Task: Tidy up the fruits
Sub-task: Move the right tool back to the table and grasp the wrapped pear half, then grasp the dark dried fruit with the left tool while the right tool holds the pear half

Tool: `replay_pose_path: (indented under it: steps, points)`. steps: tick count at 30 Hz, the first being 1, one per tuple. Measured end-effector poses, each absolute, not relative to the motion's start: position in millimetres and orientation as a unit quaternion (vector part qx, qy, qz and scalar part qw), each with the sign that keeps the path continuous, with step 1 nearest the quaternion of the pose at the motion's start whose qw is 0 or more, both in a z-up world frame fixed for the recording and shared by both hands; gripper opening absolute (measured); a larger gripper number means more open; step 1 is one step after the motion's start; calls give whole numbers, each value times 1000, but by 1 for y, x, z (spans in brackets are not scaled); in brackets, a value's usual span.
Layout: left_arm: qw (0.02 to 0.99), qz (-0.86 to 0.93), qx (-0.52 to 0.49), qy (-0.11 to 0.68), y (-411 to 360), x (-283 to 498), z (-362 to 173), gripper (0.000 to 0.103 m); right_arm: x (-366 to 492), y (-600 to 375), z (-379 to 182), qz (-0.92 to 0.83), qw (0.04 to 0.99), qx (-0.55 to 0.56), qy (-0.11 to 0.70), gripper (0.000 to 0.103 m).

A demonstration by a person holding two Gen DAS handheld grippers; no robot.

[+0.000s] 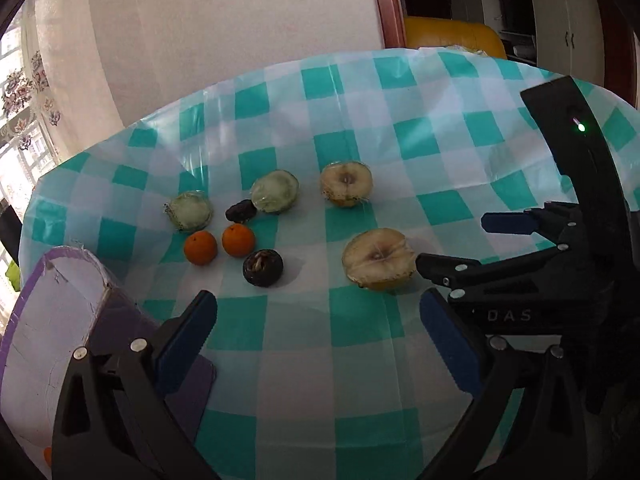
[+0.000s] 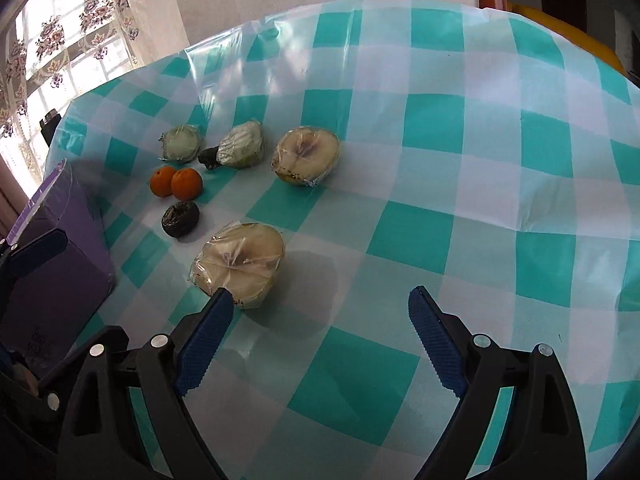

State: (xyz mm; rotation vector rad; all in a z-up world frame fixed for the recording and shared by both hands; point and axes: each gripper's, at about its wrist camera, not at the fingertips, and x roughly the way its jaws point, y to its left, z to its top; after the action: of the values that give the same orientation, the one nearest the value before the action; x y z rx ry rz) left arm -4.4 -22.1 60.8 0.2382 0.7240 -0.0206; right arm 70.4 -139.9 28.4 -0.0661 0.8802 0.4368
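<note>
Fruits lie on a teal checked tablecloth [image 1: 360, 336]: two wrapped pale apple halves, the near one [image 1: 378, 259] [image 2: 240, 266] and the far one [image 1: 346, 183] [image 2: 306, 156]; two wrapped green halves [image 1: 189, 213] [image 1: 276, 191]; two small oranges [image 1: 201, 247] [image 1: 238, 240]; two dark fruits [image 1: 263, 268] [image 1: 241, 211]. My left gripper [image 1: 318, 344] is open and empty above the cloth. My right gripper [image 2: 316, 340] is open and empty, its left finger just in front of the near apple half. It also shows in the left wrist view [image 1: 456, 240].
A purple-edged box [image 1: 52, 332] [image 2: 56, 248] stands at the left, beside my left gripper. A wall and a curtained window lie beyond the table's far edge. A yellow chair [image 1: 452, 34] stands behind the table.
</note>
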Motion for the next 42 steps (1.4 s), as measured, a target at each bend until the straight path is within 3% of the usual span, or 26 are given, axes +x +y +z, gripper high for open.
replay_pose_path:
  steps: [7, 14, 15, 18, 33, 36, 38, 40, 42]
  points:
    - [911, -68, 62, 401, 9, -28, 30, 101, 69, -93, 17, 268, 856, -118, 426, 87]
    - [911, -79, 91, 393, 3, -40, 20, 101, 87, -53, 10, 274, 843, -162, 434, 83]
    - [911, -78, 91, 394, 2, -39, 20, 101, 88, -53, 11, 274, 844, -158, 434, 82]
    - [910, -78, 85, 399, 3, -32, 19, 101, 93, -62, 13, 258, 854, -134, 432, 62]
    - [917, 54, 74, 388, -7, 66, 24, 100, 94, -189, 16, 93, 897, 60, 428, 61]
    - [909, 91, 63, 401, 3, 94, 22, 93, 95, -187, 15, 95, 896, 58, 430, 61]
    - [900, 103, 35, 423, 17, 108, 18, 82, 93, -182, 16, 98, 896, 55, 429, 61]
    - [891, 89, -10, 445, 33, 114, 13, 62, 92, -182, 16, 101, 896, 58, 428, 61]
    - [892, 78, -32, 443, 41, 111, 13, 52, 92, -182, 15, 105, 896, 63, 428, 61]
